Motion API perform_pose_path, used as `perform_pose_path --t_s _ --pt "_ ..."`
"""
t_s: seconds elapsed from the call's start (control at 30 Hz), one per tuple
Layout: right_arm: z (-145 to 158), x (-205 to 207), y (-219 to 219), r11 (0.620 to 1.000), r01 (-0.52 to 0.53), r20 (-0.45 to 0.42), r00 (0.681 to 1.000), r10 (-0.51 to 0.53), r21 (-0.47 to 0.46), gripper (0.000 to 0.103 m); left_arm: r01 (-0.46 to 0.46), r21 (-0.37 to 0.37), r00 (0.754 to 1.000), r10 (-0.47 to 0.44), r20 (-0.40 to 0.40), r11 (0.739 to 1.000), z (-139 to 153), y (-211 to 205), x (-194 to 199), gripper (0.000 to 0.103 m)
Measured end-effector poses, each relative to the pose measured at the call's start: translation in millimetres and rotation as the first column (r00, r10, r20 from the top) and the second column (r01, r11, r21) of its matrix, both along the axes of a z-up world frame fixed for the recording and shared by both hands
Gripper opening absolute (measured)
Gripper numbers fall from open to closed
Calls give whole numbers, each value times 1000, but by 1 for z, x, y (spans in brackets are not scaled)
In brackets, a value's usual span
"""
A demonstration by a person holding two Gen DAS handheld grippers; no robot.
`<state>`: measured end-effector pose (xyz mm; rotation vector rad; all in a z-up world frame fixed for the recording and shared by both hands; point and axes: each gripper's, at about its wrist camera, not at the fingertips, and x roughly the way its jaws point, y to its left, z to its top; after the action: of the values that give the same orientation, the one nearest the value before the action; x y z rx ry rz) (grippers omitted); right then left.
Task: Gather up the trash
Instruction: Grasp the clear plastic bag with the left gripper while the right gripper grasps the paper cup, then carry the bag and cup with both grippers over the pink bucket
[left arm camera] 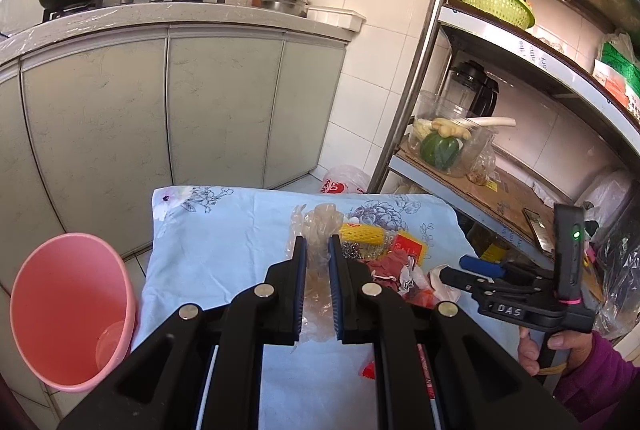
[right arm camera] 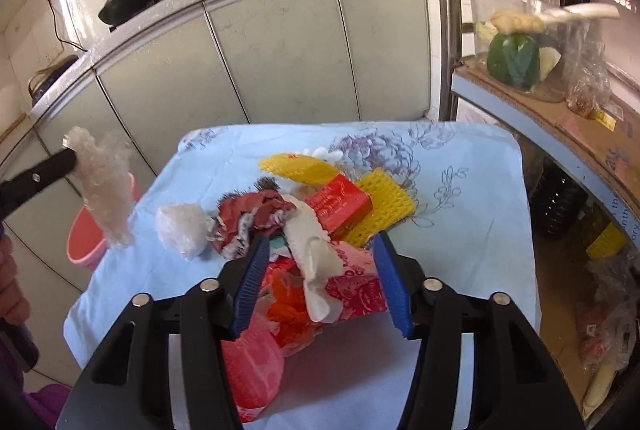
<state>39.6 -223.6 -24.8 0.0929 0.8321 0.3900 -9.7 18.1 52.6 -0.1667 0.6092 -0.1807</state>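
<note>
My left gripper [left arm camera: 317, 242] is shut on a crumpled clear plastic wrap [left arm camera: 320, 226] and holds it up above the blue floral tablecloth [left arm camera: 224, 230]. The right wrist view shows that gripper [right arm camera: 69, 159] at the far left, with the wrap [right arm camera: 105, 190] hanging from it above the pink bin [right arm camera: 86, 240]. The bin [left arm camera: 24, 310] stands on the floor left of the table. My right gripper [right arm camera: 322, 240] is open, its blue pads on either side of a white tissue [right arm camera: 316, 254] and a red patterned wrapper [right arm camera: 360, 290] at the near side of the trash pile. It also shows at the right in the left wrist view [left arm camera: 454, 269].
The pile holds yellow foam nets [right arm camera: 386, 204], a red box [right arm camera: 340, 206], crumpled red paper [right arm camera: 248, 214] and a white plastic wad [right arm camera: 182, 228]. Kitchen cabinets [left arm camera: 220, 102] with woks on top stand behind. A metal shelf rack [left arm camera: 424, 50] flanks the right. A purple-sleeved hand [left arm camera: 560, 346] grips the right tool.
</note>
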Motion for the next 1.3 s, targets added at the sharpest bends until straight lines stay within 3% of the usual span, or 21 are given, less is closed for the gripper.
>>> perform_pose_path --t_s 0.07,0.13,0.27,0.5,0.73,1.0,1.3 --pt "-8 0 -2 1000 6 -27 1000 -6 -5 30 -5 10 1000 5 2 1000 1 1 -1 10" --pt "-8 -5 -8 1000 5 -21 1000 -5 9 28 -9 11 1000 9 3 1000 2 3 -1 10" --pt "-2 -18 -17 999 7 0 1000 -7 32 14 -14 4 1000 14 5 1000 3 3 -1 10" --pt "18 -29 -32 997 39 50 998 -43 71 10 -8 3 999 7 42 1000 12 2 -10 10" --pt "64 -32 -21 995 0 167 986 -18 103 10 -47 -12 994 48 99 999 31 19 -23 10" --pt "100 -22 46 979 -160 239 963 126 129 10 -138 -21 978 139 157 990 49 59 -47 10" --pt "113 -16 144 933 -335 255 921 295 129 10 -267 -18 952 266 148 964 45 115 -68 10"
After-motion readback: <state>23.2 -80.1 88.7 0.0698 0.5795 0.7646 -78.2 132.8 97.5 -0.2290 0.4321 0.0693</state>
